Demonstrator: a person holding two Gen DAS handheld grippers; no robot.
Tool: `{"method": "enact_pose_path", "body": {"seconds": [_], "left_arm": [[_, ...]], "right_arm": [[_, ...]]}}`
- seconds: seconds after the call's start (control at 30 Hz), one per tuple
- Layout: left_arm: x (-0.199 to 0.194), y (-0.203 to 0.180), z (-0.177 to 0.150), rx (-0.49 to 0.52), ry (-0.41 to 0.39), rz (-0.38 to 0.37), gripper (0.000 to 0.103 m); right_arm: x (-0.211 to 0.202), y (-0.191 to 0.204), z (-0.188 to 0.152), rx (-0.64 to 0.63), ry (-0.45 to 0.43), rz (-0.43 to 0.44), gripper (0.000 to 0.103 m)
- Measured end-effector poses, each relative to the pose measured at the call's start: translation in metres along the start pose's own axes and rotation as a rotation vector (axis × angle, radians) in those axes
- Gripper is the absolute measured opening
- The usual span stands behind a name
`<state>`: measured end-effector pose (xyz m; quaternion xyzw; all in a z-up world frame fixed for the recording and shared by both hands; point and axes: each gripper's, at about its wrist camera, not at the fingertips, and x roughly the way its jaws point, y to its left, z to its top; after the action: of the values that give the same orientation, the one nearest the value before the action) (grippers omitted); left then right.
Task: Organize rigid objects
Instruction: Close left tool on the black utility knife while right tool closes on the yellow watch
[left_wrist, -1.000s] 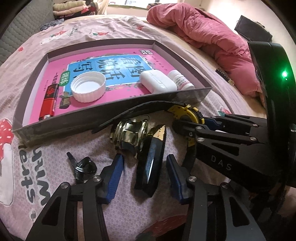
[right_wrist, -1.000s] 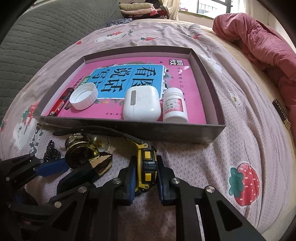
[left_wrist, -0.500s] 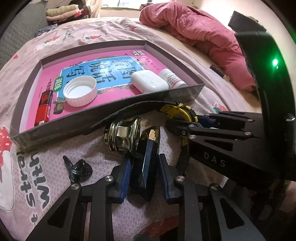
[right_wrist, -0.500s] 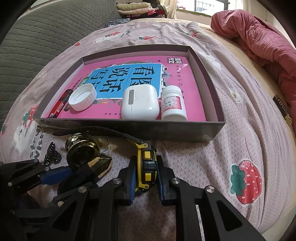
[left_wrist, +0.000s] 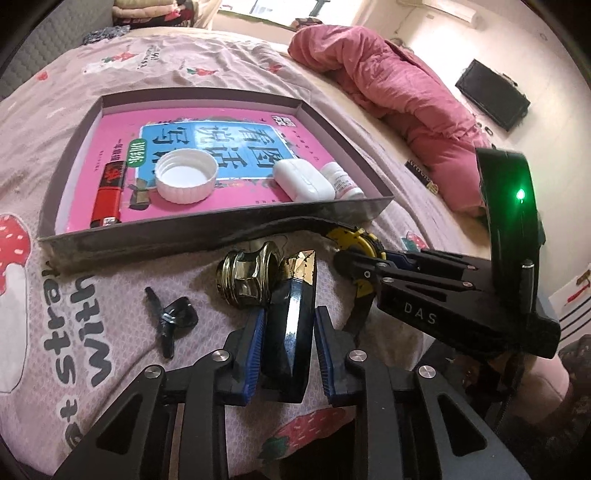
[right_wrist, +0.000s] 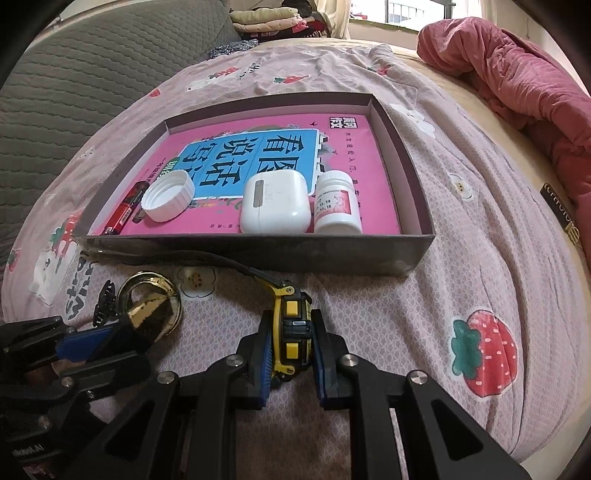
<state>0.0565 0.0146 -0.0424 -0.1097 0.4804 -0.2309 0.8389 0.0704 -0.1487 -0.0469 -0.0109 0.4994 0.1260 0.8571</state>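
Note:
My left gripper (left_wrist: 288, 325) is shut on the black and gold perfume bottle (left_wrist: 293, 306), which leans against its gold cap end (left_wrist: 245, 273) on the bed. My right gripper (right_wrist: 291, 339) is shut on the yellow and black tape measure (right_wrist: 290, 325), whose black strap trails left along the box. It also shows in the left wrist view (left_wrist: 356, 240). The grey box (right_wrist: 258, 254) lies ahead, lined with a pink book. In it are a white cap (right_wrist: 168, 197), a white earbud case (right_wrist: 275, 208), a white pill bottle (right_wrist: 338, 206) and a red lighter (left_wrist: 109, 194).
A small black clip (left_wrist: 171, 315) lies on the sheet left of the perfume bottle. A pink quilt (left_wrist: 399, 85) is bunched at the far right. A grey quilted headboard (right_wrist: 74, 74) rises at the left. The bed edge drops off at the right.
My left gripper closed from open onto the perfume bottle. The right gripper stayed shut on the tape measure. Both views have risen slightly.

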Motion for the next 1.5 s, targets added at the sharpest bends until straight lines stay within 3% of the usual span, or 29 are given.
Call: {"method": "enact_pose_path", "body": {"seconds": [0.3,0.53,0.77,0.9,1.03,1.37,1.5], "left_arm": [[-0.009,0.017,-0.003,-0.072,-0.016,-0.016,0.026],[-0.019,0.014,-0.004,-0.055,-0.039,-0.033,0.026],[-0.005,0.012,-0.010,-0.058,0.034,-0.016,0.025],[-0.007,-0.004,-0.016,-0.015,0.040,-0.049,0.024],[-0.001,-0.024,-0.019,0.084,0.053,-0.010,0.024],[0.017,-0.026,-0.023,0.110,0.091,0.025,0.028],[0.031,-0.035,-0.027,0.165,0.105,0.071,0.027]], "right_arm": [[-0.004,-0.002,-0.002,0.013,0.000,0.004,0.018],[-0.006,-0.004,-0.002,0.026,0.002,0.009,0.018],[-0.004,-0.006,-0.003,0.028,0.007,0.012,0.018],[-0.003,-0.006,-0.003,0.033,0.005,0.017,0.018],[-0.002,-0.008,-0.003,0.040,0.006,0.024,0.018],[0.000,-0.009,-0.003,0.037,0.007,0.026,0.018],[0.001,-0.009,-0.003,0.038,0.004,0.026,0.018]]}}
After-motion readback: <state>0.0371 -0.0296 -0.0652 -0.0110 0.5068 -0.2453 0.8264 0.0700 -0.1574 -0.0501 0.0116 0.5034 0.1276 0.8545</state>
